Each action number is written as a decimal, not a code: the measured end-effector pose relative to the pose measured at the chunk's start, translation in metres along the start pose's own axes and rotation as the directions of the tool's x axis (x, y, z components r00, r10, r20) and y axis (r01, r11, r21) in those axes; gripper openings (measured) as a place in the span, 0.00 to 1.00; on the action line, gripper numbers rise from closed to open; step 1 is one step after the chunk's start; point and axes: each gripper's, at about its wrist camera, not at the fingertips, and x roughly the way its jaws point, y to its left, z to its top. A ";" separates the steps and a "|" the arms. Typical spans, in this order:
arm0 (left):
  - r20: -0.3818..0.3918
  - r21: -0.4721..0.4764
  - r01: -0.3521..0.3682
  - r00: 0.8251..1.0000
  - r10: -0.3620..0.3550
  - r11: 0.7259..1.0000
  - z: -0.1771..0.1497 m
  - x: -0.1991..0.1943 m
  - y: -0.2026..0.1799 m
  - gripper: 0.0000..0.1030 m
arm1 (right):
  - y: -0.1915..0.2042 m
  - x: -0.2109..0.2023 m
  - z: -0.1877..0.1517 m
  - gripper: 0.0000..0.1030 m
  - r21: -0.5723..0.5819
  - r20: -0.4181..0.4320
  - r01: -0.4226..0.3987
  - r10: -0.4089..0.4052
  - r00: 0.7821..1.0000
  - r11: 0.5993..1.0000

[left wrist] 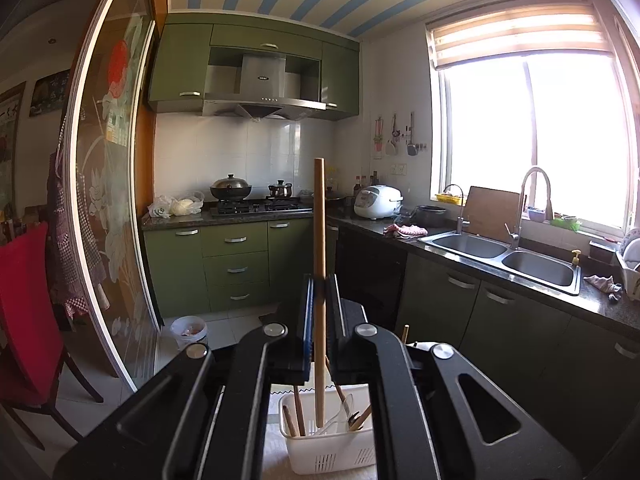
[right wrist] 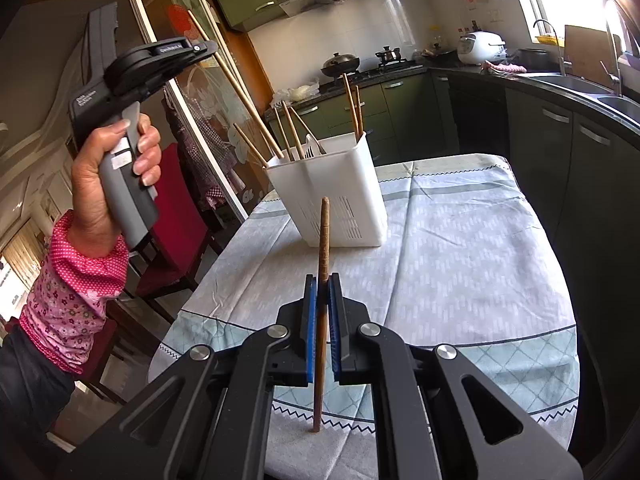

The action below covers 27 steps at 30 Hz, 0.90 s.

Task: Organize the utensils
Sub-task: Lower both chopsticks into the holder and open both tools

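Under the caddy point(right wrist: 340, 200) we see a table point(right wrist: 460, 248) draped in a pale blue-grey cloth with zigzag and diamond borders, creased in places. Beyond the caddy stand green cabinets point(left wrist: 234, 256), a dark stone counter with a gas hob point(left wrist: 260, 206), a steel hood point(left wrist: 262, 96) and white wall tiles; to the caddy's right run a double steel sink point(left wrist: 504, 258) and a bright window point(left wrist: 532, 136) with a striped blind. To its left sits a red chair point(right wrist: 176, 208) by a glass sliding door.

The caddy is white plastic, boxy with slotted lower walls, and holds several thin wooden sticks plus white plastic cutlery, all leaning.

Our left gripper point(left wrist: 319, 284) is clamped on a long pale wooden stick point(left wrist: 319, 240), which stands nearly upright with its lower end inside the caddy. Our right gripper point(right wrist: 322, 284), nearer us than the caddy, pinches a darker, rougher wooden stick point(right wrist: 322, 240) between blue pads; its lower tip touches the cloth.
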 end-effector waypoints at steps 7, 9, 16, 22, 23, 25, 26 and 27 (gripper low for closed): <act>-0.137 0.029 0.016 0.990 -0.012 0.999 -0.035 0.041 0.000 0.06 | 0.011 -0.009 0.024 0.07 -0.045 0.050 0.014 -0.012 0.999 0.999; -0.179 0.041 0.025 0.984 -0.018 0.999 -0.046 0.049 0.000 0.06 | 0.016 -0.009 0.035 0.07 -0.067 0.058 0.022 -0.018 0.998 0.997; -0.243 -0.008 0.054 0.969 -0.054 0.999 -0.063 0.050 0.018 0.21 | 0.037 -0.005 0.090 0.07 -0.140 0.118 0.054 -0.037 0.992 0.989; -0.161 -0.056 0.084 0.983 -0.092 0.995 -0.068 -0.019 0.035 0.24 | 0.054 -0.001 0.159 0.07 -0.167 0.233 0.081 -0.041 0.972 0.983; -0.152 -0.054 0.087 0.984 -0.094 0.995 -0.072 -0.032 0.036 0.28 | 0.057 0.000 0.170 0.07 -0.167 0.251 0.092 -0.048 0.967 0.982; -0.131 -0.060 0.095 0.986 -0.102 0.994 -0.083 -0.059 0.041 0.33 | 0.060 0.007 0.192 0.07 -0.164 0.285 0.114 -0.063 0.956 0.980; -0.122 -0.061 0.092 0.988 -0.099 0.994 -0.088 -0.070 0.044 0.34 | 0.061 0.012 0.202 0.07 -0.159 0.300 0.129 -0.077 0.951 0.979; -0.116 -0.059 0.089 0.989 -0.095 0.994 -0.094 -0.081 0.046 0.35 | 0.061 0.018 0.210 0.07 -0.155 0.311 0.143 -0.089 0.946 0.978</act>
